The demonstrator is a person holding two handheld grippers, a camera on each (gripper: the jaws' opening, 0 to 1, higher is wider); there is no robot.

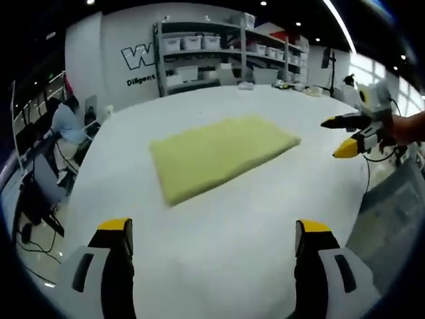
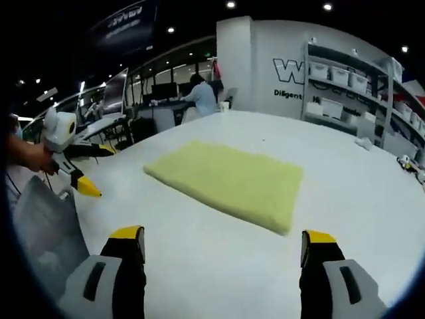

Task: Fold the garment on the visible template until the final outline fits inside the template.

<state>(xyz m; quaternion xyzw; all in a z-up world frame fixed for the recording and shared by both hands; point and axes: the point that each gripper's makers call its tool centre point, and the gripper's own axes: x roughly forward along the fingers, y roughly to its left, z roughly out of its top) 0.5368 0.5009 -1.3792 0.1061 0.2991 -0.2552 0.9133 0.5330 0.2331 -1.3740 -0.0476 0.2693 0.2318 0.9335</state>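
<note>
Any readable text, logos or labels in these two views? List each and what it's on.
"W": large outlined letter, cut off by the shelving, on the white back wall.
"Dilgent": small dark line under it, as best it reads; the rest is hidden by the metal storage shelves.
Dark hanging banner, top of the right gripper view: white lettering, too blurred to read.
White storage bins on the shelves: no legible labels.
Folded yellow fleece garment: no text.

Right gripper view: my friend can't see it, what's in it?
A flat, folded yellow fleece cloth lies on a white table. The right tongs hover open before it, and the left tongs come in from the left.
</note>
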